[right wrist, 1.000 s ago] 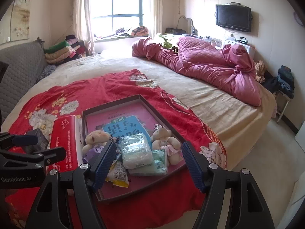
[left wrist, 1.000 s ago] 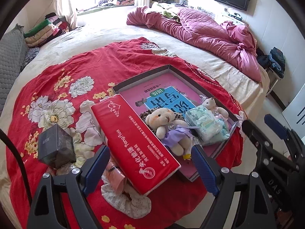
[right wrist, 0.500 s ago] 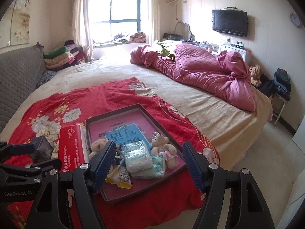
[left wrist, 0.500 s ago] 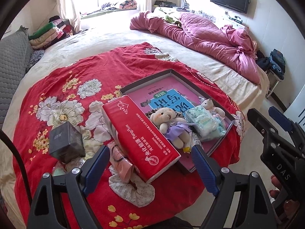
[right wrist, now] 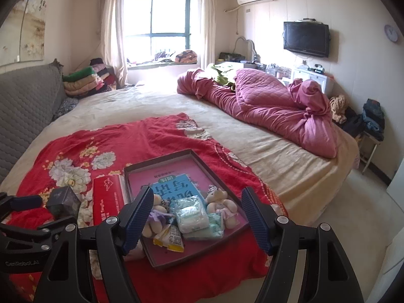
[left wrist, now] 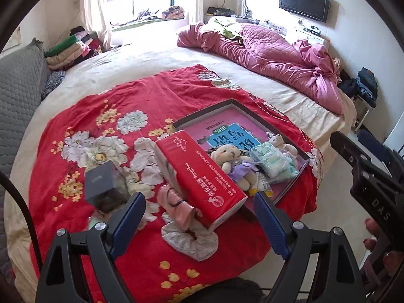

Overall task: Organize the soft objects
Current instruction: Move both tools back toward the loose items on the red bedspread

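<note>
Left wrist view: my left gripper and right gripper both hang spread and empty above the red floral blanket. I judge I'm choosing the next soft item: the white frilled fabric scrunchie outside the shallow brown tray needs reaching down and pinching.

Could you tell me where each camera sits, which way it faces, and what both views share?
Left wrist: on the left gripper, angled down at the red blanket and red tissue pack; own open fingers, plus the right gripper and a hand.
Right wrist: on the right gripper, facing the window over the tray; left gripper at the edge.
Shared: tray, teddy bears, dark box.
</note>
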The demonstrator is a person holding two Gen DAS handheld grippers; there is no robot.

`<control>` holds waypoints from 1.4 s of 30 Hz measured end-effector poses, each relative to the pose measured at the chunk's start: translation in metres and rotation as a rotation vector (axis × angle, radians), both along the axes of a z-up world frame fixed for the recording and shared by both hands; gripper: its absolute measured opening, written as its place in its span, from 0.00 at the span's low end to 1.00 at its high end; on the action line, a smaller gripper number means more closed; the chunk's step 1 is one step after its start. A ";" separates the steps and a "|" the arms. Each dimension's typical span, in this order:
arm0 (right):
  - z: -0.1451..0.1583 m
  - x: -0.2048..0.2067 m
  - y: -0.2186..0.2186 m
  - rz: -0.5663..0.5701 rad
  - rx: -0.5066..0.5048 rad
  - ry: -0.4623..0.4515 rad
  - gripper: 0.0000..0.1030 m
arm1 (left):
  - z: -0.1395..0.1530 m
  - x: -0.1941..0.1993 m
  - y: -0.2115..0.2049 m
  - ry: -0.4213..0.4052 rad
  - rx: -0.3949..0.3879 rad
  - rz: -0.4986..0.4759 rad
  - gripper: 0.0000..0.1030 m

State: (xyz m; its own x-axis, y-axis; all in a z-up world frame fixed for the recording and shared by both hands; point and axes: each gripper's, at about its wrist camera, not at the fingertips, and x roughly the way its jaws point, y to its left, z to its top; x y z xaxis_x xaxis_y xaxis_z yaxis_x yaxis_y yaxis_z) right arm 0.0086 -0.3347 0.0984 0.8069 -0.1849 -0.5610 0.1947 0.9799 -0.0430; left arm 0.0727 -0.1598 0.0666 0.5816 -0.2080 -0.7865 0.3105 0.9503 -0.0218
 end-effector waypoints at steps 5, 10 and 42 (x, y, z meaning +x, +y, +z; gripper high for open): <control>0.012 -0.007 0.013 0.022 -0.011 -0.023 0.71 | 0.007 -0.010 0.015 -0.021 0.011 0.026 0.84; 0.021 -0.011 0.031 0.058 -0.030 -0.038 0.71 | 0.012 -0.019 0.034 -0.023 0.001 0.051 0.84; 0.038 -0.023 0.134 0.299 -0.106 -0.067 0.71 | 0.017 -0.042 0.199 -0.012 -0.085 0.343 0.84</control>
State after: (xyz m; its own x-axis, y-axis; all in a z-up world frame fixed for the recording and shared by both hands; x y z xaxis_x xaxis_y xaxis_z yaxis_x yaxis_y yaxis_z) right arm -0.0147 -0.2006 0.1363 0.8686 0.0114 -0.4953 -0.0955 0.9849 -0.1447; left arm 0.0312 0.0397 0.0836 0.6380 -0.0628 -0.7675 -0.0262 0.9943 -0.1031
